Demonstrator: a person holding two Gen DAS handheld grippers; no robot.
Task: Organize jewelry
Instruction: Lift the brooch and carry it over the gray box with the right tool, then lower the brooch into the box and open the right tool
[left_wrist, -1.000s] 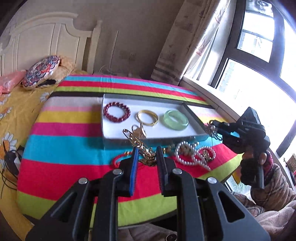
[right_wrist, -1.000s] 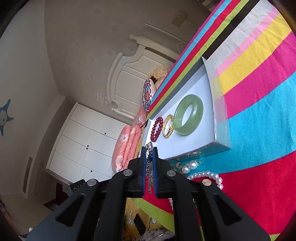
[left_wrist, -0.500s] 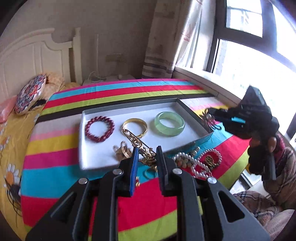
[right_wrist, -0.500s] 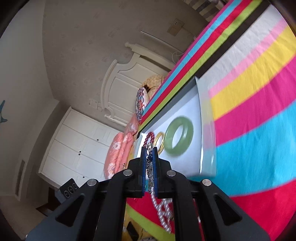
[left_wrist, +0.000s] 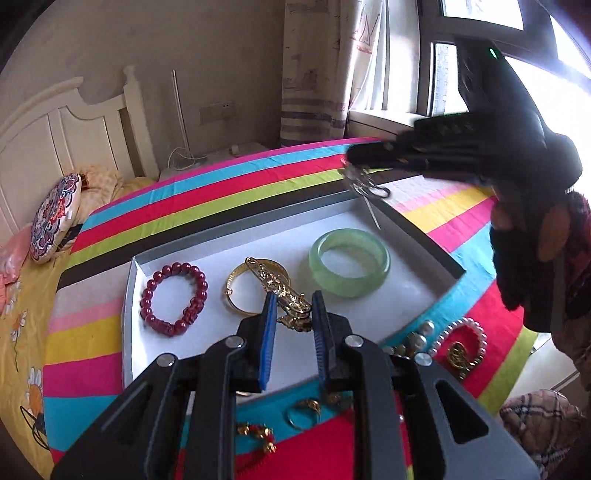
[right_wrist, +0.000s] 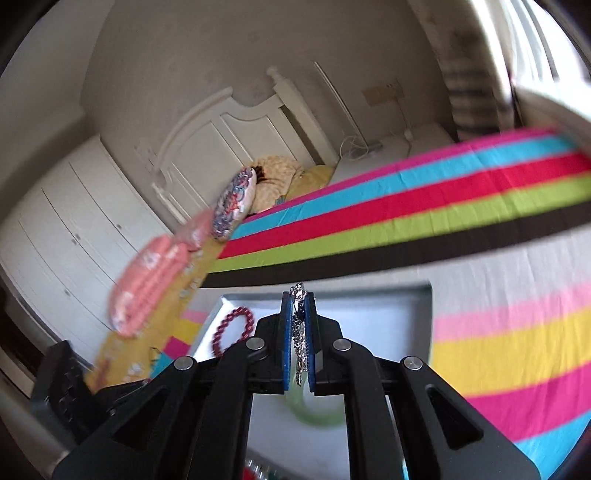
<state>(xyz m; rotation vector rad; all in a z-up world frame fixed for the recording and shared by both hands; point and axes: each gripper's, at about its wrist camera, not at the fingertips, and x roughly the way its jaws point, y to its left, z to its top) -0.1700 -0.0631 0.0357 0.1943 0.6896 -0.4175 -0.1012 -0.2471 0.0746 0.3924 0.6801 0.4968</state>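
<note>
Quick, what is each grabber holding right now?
Left gripper: closed on a gold ornate brooch, above the white tray.
Right gripper: shut on a silver chain piece.

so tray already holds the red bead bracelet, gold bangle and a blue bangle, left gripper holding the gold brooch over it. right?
One thing is off: the third bangle is pale green, not blue, as the left wrist view shows. The rest stands: the red bead bracelet and gold bangle lie in the tray, and the left gripper holds the gold brooch over it.
</note>
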